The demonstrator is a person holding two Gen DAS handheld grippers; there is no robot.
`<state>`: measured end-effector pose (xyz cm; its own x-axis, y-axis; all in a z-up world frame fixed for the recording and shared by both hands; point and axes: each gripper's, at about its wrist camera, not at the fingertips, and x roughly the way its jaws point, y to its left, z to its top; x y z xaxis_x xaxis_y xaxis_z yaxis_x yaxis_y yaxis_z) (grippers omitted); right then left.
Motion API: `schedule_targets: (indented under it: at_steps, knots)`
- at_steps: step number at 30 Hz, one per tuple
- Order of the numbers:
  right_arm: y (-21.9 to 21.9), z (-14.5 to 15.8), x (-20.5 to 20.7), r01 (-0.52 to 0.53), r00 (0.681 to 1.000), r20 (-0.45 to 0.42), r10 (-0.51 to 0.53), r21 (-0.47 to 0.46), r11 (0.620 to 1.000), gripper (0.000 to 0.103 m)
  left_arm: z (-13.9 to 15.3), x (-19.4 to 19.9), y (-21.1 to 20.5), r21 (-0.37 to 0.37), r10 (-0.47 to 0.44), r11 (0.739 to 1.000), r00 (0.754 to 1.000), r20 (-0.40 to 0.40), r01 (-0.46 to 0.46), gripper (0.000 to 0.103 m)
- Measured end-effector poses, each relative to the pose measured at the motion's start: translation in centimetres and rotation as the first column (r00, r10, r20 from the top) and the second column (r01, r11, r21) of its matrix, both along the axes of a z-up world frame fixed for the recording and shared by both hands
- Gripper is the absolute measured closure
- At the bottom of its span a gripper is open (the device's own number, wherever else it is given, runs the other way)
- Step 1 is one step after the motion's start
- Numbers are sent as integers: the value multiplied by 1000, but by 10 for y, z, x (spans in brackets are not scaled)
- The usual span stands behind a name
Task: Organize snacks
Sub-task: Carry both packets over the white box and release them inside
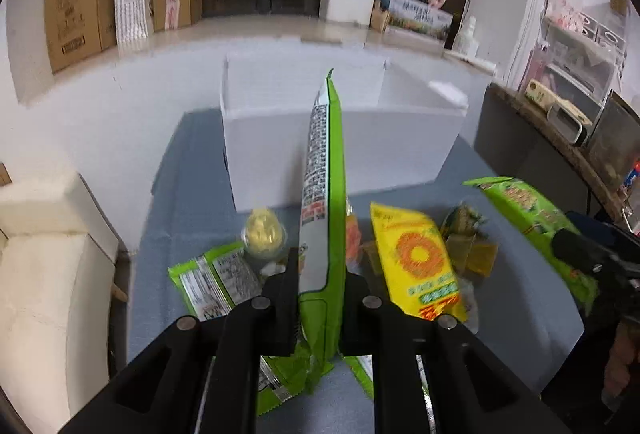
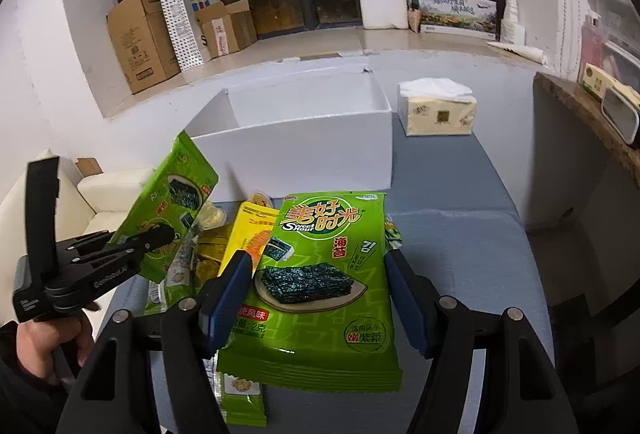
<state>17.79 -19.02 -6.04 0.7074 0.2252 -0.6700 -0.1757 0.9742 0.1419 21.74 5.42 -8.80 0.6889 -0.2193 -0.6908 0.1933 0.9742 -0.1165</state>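
My left gripper (image 1: 322, 274) is shut on a green seaweed packet (image 1: 326, 170), which stands edge-on above the table in front of an open white box (image 1: 340, 154). In the right wrist view this gripper (image 2: 168, 234) holds the same packet (image 2: 176, 194) tilted at the left. My right gripper (image 2: 316, 266) has its blue pads (image 2: 230, 294) pressed on both sides of another green seaweed packet (image 2: 320, 274), held flat over the pile. A yellow packet (image 1: 416, 262), a jelly cup (image 1: 264, 234) and more green packets (image 1: 212, 282) lie on the blue-grey cloth.
The white box (image 2: 300, 150) stands open at the far side of the table (image 2: 460, 234). A tissue pack (image 2: 438, 110) sits to its right. A wooden shelf (image 2: 580, 106) runs along the right, a cream sofa (image 1: 48, 254) at the left, and cardboard boxes (image 2: 140, 38) on the sill.
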Motion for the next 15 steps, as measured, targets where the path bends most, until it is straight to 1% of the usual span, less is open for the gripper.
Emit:
schedule_targets:
  at_steps: [4,5,7,8,12,14,15]
  knots:
    - [4,17,11,-17,999,46,18,-9,1000,30,33,0,-3,-3,13,1000,997,74,-13,88]
    - [6,24,17,-23,998,64,23,-12,1000,30,45,4,-5,6,17,1000,995,102,-18,88]
    - [9,38,33,-38,994,99,39,-18,999,30,57,13,-6,9,22,1000,992,125,-23,88]
    - [10,43,40,-40,993,112,42,-17,999,30,67,24,-7,1,23,1000,990,140,-23,88]
    - [11,68,90,-32,987,157,33,-6,999,30,84,65,-8,-18,31,999,989,147,-29,88]
    - [11,74,116,-35,986,166,34,6,999,30,87,90,-9,-29,37,999,990,133,-34,88]
    - [12,74,132,-39,986,163,37,9,999,30,87,107,-12,-17,49,999,991,122,-47,88]
